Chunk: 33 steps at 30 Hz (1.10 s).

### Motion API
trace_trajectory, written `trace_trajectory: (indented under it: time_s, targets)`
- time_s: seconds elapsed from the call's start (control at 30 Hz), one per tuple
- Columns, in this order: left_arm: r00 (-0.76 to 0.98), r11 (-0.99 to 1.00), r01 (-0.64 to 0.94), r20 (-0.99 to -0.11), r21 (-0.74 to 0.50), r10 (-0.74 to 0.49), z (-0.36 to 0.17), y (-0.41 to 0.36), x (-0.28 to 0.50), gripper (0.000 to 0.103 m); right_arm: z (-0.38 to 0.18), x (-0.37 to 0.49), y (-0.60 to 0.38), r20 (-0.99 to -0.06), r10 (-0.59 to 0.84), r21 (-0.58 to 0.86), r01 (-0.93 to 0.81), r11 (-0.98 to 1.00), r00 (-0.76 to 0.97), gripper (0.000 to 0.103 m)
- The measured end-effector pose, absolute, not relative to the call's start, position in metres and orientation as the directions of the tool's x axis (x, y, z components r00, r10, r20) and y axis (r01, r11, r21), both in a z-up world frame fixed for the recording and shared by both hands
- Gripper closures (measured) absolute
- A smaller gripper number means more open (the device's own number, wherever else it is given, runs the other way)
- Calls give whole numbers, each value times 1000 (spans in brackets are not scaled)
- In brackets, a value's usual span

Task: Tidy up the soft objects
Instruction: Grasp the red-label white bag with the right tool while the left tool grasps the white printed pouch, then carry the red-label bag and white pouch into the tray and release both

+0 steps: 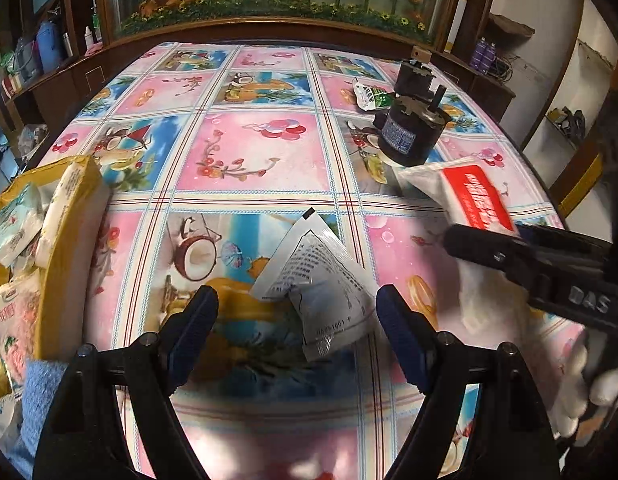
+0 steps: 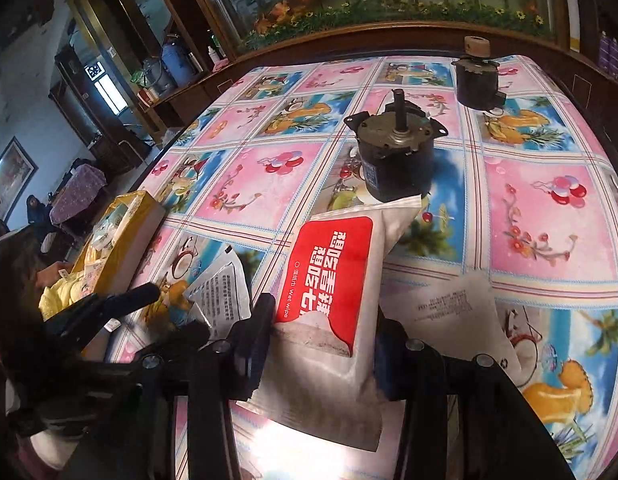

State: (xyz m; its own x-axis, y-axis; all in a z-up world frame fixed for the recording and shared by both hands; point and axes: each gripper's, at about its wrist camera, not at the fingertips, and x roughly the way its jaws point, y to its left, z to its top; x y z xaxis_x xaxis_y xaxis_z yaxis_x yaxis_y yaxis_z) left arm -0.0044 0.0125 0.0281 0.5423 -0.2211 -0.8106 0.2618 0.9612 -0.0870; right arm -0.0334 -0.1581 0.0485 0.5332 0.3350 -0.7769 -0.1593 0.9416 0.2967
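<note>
My left gripper (image 1: 297,320) is open, low over the table, its two fingers either side of a white printed sachet (image 1: 321,284) that lies flat on the patterned tablecloth (image 1: 245,152). My right gripper (image 2: 323,350) is shut on a white wet wipe packet (image 2: 329,280) with a red label, held by its lower end. That packet (image 1: 477,196) shows at the right of the left wrist view, with the right gripper (image 1: 485,240) coming in from the right edge. A second white sachet (image 2: 457,312) lies just right of the held packet. The first sachet (image 2: 221,296) lies left of it.
A yellow box (image 1: 69,208) holding several soft packets stands at the table's left edge, a blue towel (image 1: 41,396) below it. Two black motors (image 1: 413,132) (image 1: 415,76) stand at the back right, a green and white packet (image 1: 369,96) beside them. A wooden cabinet (image 1: 269,28) runs behind.
</note>
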Motion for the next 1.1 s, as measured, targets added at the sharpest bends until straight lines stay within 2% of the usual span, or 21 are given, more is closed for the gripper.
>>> trace_trajectory:
  time_s: [0.17,0.27,0.33,0.43,0.63,1.1]
  targets:
    - [544,964,264,-819,-39,-182,13,-4,10,21,46,-51,-163,-768,355,318,-163,934,533,58]
    - [545,955,292,-811,-55,-214,13,-9,11,22,45,-59,-164,-763,357,322,-162,933,538,58]
    - [560,957,285,-802,-50,-208,15,-7,9,45,44,-62,-164,-758,366,332,-162,929,539,58]
    - [539,951,286,-801,-114,-258,20,1,8,58,43,-66,-164,-753,374,342,-163,925,541,58]
    - [570,956,265,-779,-125,-260,30,18,-13,58,43,-75,-159,-749,379,342,-173,924,544,58]
    - [725,980,194,-666,-48,-176,86,57,-75,58,58,-95,-134,-735,389,325,-214,921,555,58]
